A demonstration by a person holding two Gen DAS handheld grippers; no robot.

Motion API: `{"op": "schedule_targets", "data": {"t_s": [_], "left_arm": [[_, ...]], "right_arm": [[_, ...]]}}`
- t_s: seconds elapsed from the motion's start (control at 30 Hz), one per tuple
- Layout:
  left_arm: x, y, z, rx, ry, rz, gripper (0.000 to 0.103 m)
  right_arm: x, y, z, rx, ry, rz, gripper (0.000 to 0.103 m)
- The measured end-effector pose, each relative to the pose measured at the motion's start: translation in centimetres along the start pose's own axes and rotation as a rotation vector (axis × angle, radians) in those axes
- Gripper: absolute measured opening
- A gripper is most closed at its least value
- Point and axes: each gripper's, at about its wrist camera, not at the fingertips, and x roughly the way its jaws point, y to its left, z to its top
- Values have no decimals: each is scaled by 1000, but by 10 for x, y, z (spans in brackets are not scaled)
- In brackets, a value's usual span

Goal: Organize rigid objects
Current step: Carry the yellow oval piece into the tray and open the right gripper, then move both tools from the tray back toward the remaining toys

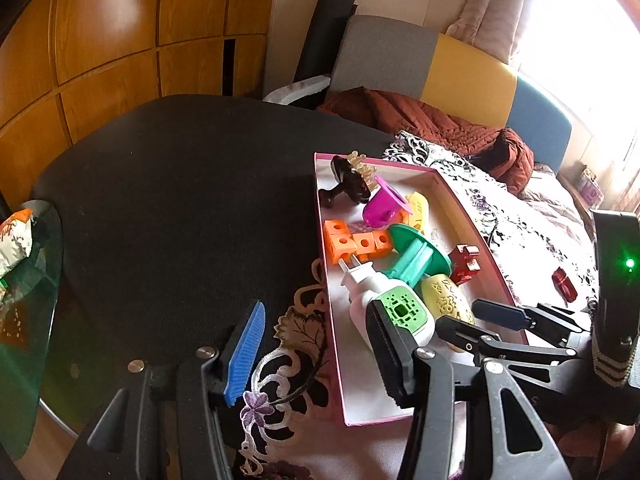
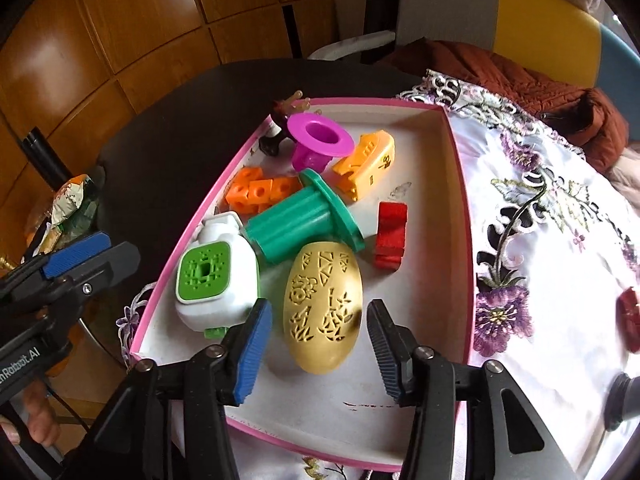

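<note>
A shallow pink-rimmed box [image 2: 460, 184] lies on the floral cloth and holds several toys. A pale yellow carved egg [image 2: 322, 308] lies at its near end between the fingers of my right gripper [image 2: 319, 320]. The jaws stand open, with a narrow gap on each side of the egg. Beside the egg sit a white and green plug-in device [image 2: 216, 280], a green spool [image 2: 296, 220] and a red wooden piece [image 2: 390, 236]. My left gripper [image 1: 316, 332] is open over the box's left wall [image 1: 332, 320], holding nothing.
Farther back in the box are orange cubes [image 2: 256, 192], a magenta cup [image 2: 320, 140], an orange-yellow piece [image 2: 368, 164] and a brown brush [image 1: 348, 188]. Another red piece [image 2: 628, 320] lies on the cloth right of the box. The black tabletop [image 1: 180, 200] spreads to the left.
</note>
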Motion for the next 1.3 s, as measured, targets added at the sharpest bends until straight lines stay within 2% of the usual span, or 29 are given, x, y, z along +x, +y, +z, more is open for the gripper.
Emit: {"op": "schedule_targets", "data": {"t_s": [0.03, 0.43, 0.7, 1.0, 1.3], "left_arm": [[-1, -1, 0, 2, -2, 0, 53], [-10, -12, 2, 48, -24, 0, 53], [-15, -25, 2, 93, -30, -9, 53], [-15, -45, 4, 151, -23, -19, 53], [-14, -78, 11, 235, -23, -57, 53]], "right_arm": [[-3, 1, 0, -3, -7, -6, 60], [-37, -12, -1, 35, -106, -42, 66], [-65, -38, 0, 85, -171, -87, 72], [-100, -94, -3, 179, -231, -203, 79], [-148, -181, -17, 302, -279, -368, 83]]}}
